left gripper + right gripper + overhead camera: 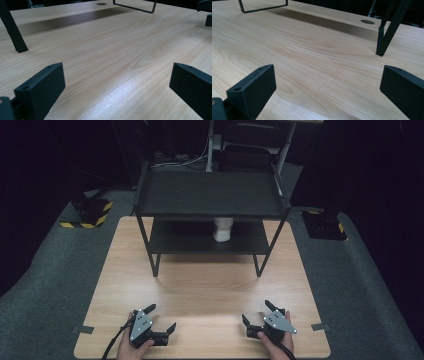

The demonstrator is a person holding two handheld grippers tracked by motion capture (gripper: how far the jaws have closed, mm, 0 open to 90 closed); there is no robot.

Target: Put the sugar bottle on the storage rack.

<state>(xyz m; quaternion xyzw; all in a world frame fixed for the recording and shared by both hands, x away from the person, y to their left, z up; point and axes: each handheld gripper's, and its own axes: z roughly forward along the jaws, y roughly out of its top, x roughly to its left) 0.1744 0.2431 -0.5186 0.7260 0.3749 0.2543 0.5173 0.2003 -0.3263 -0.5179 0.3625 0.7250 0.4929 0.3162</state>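
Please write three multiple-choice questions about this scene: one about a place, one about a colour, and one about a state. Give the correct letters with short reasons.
1. Where does the white cup stand?
A. on the top shelf of the rack
B. on the lower shelf of the rack
C. on the table in front of the rack

2. What colour is the rack?
A. black
B. white
C. red

3. In what state are the left gripper and the right gripper?
A. both shut on the cup
B. one open, one shut
C. both open and holding nothing

Answers:
1 B: in the high view the cup shows under the top shelf, on the lower one.
2 A: its frame and shelves are dark against the pale wooden table.
3 C: each gripper view shows the jaws wide apart with bare wood between them.
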